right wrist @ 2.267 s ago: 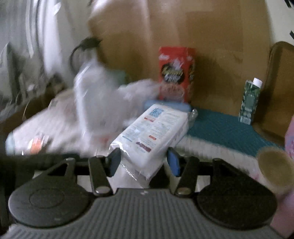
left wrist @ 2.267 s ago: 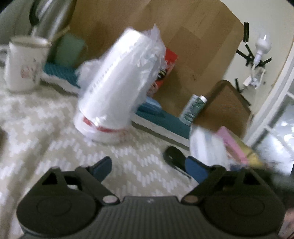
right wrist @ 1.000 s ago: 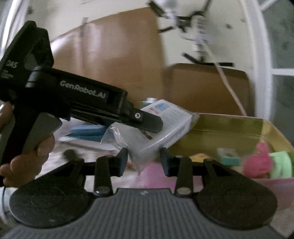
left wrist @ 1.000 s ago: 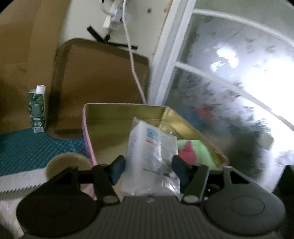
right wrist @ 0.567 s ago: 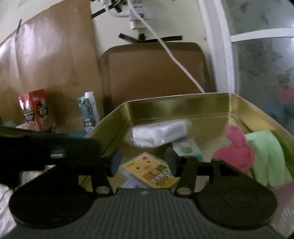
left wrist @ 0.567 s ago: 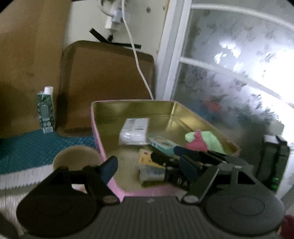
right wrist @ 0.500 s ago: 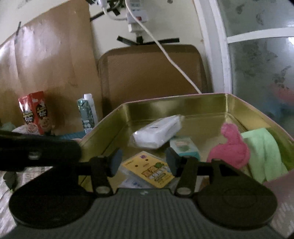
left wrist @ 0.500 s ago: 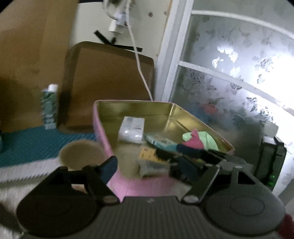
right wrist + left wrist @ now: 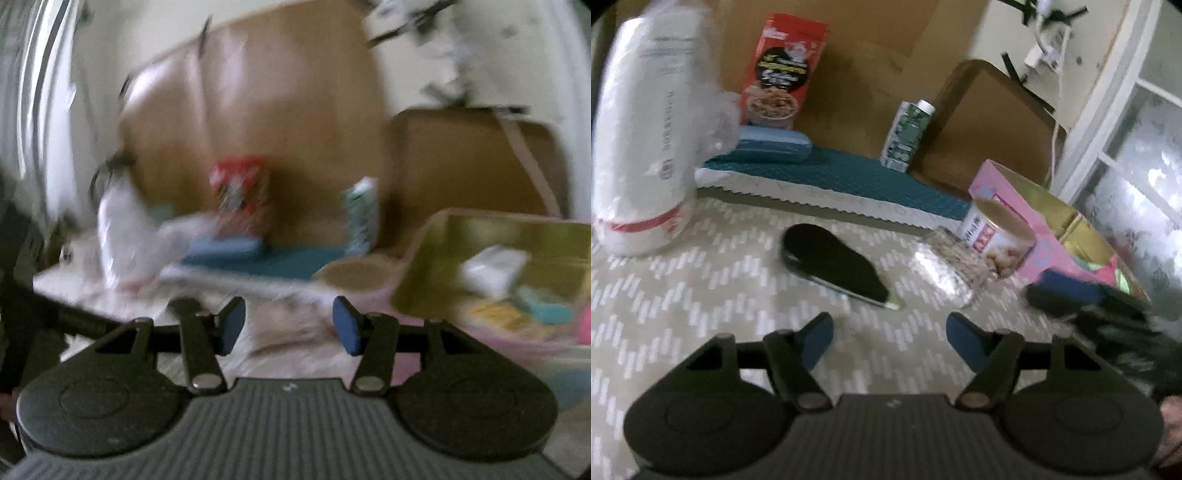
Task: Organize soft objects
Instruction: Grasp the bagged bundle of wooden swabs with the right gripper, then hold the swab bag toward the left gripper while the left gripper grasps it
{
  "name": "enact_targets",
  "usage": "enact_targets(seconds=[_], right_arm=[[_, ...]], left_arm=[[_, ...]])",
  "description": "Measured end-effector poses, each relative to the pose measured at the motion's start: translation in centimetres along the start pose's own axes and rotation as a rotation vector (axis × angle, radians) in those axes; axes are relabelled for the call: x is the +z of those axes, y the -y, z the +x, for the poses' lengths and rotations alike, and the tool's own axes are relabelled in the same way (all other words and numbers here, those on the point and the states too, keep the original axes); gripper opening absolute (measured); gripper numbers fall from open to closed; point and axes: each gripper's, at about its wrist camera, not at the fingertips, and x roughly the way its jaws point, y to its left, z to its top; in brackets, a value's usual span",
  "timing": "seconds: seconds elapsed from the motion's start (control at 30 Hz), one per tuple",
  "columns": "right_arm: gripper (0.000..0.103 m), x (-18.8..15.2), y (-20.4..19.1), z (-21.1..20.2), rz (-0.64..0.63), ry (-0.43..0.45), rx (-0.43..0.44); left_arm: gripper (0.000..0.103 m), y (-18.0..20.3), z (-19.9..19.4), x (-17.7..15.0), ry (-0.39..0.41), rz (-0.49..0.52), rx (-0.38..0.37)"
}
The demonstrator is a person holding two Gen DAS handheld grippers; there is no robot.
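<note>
A pink tin box with a gold inside [image 9: 1015, 206] stands at the right of the patterned cloth; in the blurred right wrist view its wall [image 9: 424, 266] shows, with a white tissue pack [image 9: 493, 271] and small packets lying inside. A clear plastic packet [image 9: 945, 269] lies on the cloth beside the box. My left gripper [image 9: 888, 341] is open and empty above the cloth. My right gripper [image 9: 288, 326] is open and empty; it also shows at the right edge of the left wrist view [image 9: 1082, 295].
A tall plastic-wrapped white roll [image 9: 646, 140] stands at left. A black case [image 9: 831, 266] lies mid-cloth. A red snack box [image 9: 783, 70], a blue case [image 9: 772, 147], a green carton [image 9: 908, 136] and a snack cup [image 9: 997, 232] stand behind on a teal mat [image 9: 849, 173].
Both grippers let their tissue packs go into the pink box and pulled back left. They are now open and empty, facing the cloth and the back row of objects.
</note>
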Motion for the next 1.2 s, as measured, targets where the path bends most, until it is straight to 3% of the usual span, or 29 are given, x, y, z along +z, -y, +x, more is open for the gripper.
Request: enact_targets(seconds=[0.07, 0.17, 0.33, 0.37, 0.4, 0.43, 0.47, 0.53, 0.87, 1.03, 1.13, 1.2], right_arm=[[0.064, 0.2, -0.7, 2.4, -0.003, -0.074, -0.013], [0.079, 0.5, -1.4, 4.7, -0.019, -0.116, -0.04], [0.079, 0.7, -1.7, 7.5, 0.003, -0.206, -0.09], [0.075, 0.6, -1.7, 7.9, 0.011, -0.211, -0.093], [0.064, 0.4, -1.6, 8.2, 0.015, -0.217, -0.091], [0.048, 0.3, -1.5, 8.2, 0.016, -0.211, -0.08], [0.04, 0.2, -1.6, 8.1, 0.011, -0.21, -0.072], [0.032, 0.1, -1.8, 7.7, 0.001, -0.213, -0.057], [0.03, -2.5, -2.8, 1.1, 0.003, -0.231, 0.022], [0.03, -4.1, -4.1, -2.2, 0.033, -0.226, 0.05], [0.03, -4.6, -4.5, -2.8, 0.038, -0.207, 0.051], [0.03, -4.8, -4.7, -2.7, 0.032, -0.192, 0.052]], left_arm=[[0.07, -0.8, -0.2, -0.1, 0.018, -0.009, -0.021], [0.07, -1.5, -0.6, -0.6, 0.044, -0.032, -0.068], [0.07, -2.8, -0.7, -0.7, 0.055, -0.1, -0.13], [0.07, -3.0, -0.7, -0.7, 0.056, -0.112, -0.141], [0.07, -3.3, -0.8, -0.7, 0.057, -0.12, -0.149], [0.07, -3.4, -0.8, -0.7, 0.057, -0.126, -0.153], [0.07, -3.4, -0.8, -0.7, 0.057, -0.129, -0.157], [0.071, -3.5, -0.8, -0.7, 0.057, -0.132, -0.162], [0.077, -2.5, -0.9, -0.8, 0.033, -0.091, -0.17], [0.077, 0.4, -0.3, -1.0, -0.063, -0.071, -0.319], [0.077, 3.4, 0.8, -1.0, -0.123, -0.01, -0.338], [0.064, 4.6, 2.2, -1.3, -0.187, -0.001, -0.352]])
